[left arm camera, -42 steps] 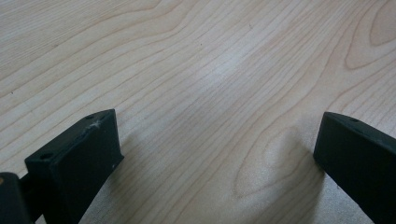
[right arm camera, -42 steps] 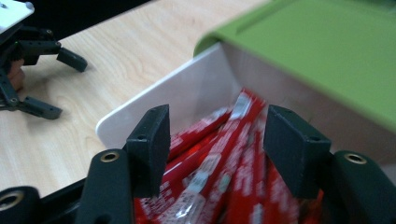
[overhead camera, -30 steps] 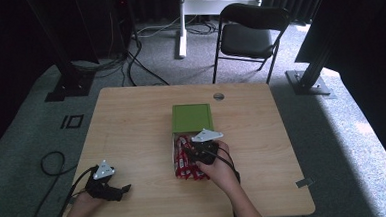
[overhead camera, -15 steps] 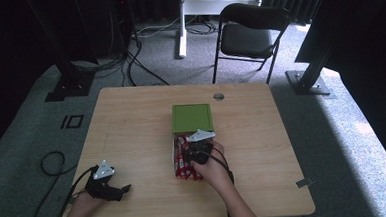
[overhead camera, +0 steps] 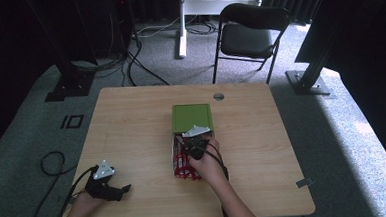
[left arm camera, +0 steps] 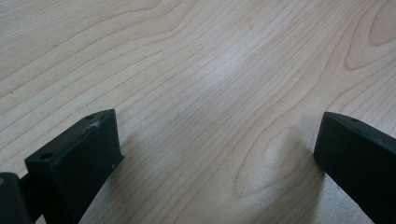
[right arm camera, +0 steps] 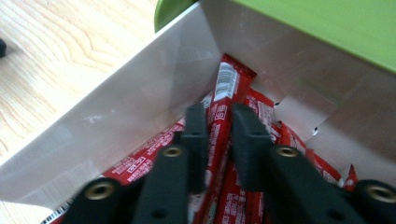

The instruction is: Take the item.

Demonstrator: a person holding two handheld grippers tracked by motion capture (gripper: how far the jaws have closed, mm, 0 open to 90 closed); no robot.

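The wooden counter carries 1 open box near its middle, and a black folding chair stands on the grey carpet beyond its far edge. The box has a green lid that lies flat toward the far side, and its white inner walls stand around many red stick packets. The right hand holds the right tool down inside the box. Its 2 black jaws are pressed close on 1 red packet, which is between them and points up toward the far wall of the box, with a barcode at its upper end. The other packets lie beside and under it.

At the near left corner of the counter, the left hand holds the left tool, well apart from the box. In the left gripper view its 2 jaws are spread wide over bare wood and they pinch nothing.
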